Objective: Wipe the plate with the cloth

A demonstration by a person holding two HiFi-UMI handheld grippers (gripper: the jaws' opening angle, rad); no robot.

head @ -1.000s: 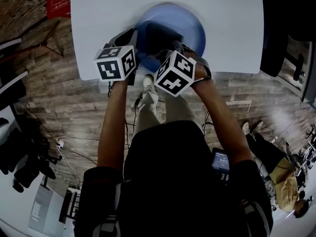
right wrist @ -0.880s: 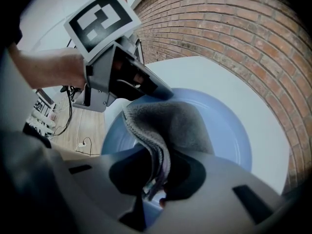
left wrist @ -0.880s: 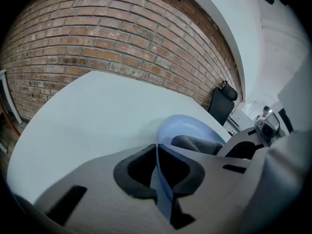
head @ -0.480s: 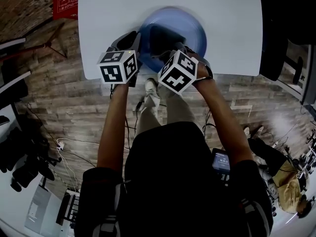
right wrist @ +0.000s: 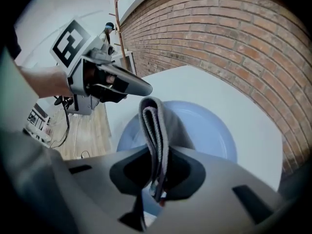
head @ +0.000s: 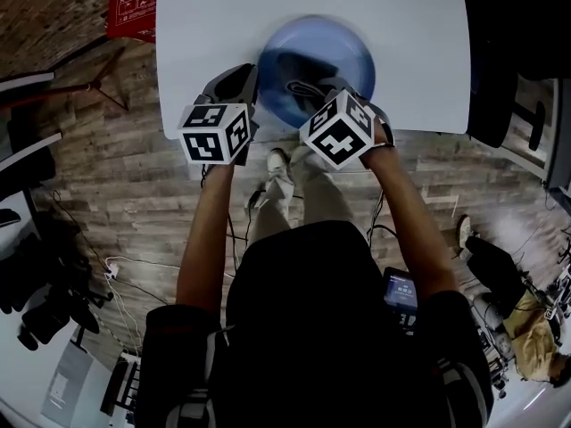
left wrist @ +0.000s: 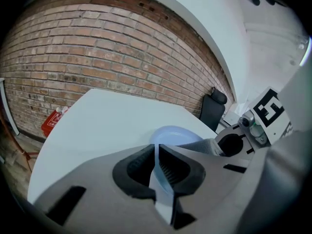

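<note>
A round blue plate (head: 348,47) sits over the near edge of a white worktop (head: 214,25), straight ahead of the person and between the two tools. The views do not settle whether it rests flat on the surface or is raised off it. The left gripper (left wrist: 157,150) has the plate by its left rim. Its fingers (left wrist: 132,172) are drawn almost fully together, with the thin pale-blue edge running up between the dark ribbed pads and pinched there. The right gripper (right wrist: 155,172) points steeply down over the plate's near side. Its fingers (right wrist: 184,172) are clamped on a folded grey cloth (right wrist: 156,126), whose doubled layers stand up out of the grip in a narrow loop, while the rest of the fabric drapes down onto the plate's inner face. From the head view the cloth shows as a dark patch across the plate's near-left part, just beyond the two marker cubes (head: 214,132). A brick wall (left wrist: 97,48) stands behind the worktop. A red box (head: 134,12) lies on the wooden floor (head: 116,168) beside its far left corner, and a black office chair (left wrist: 213,110) stands off its right end.
</note>
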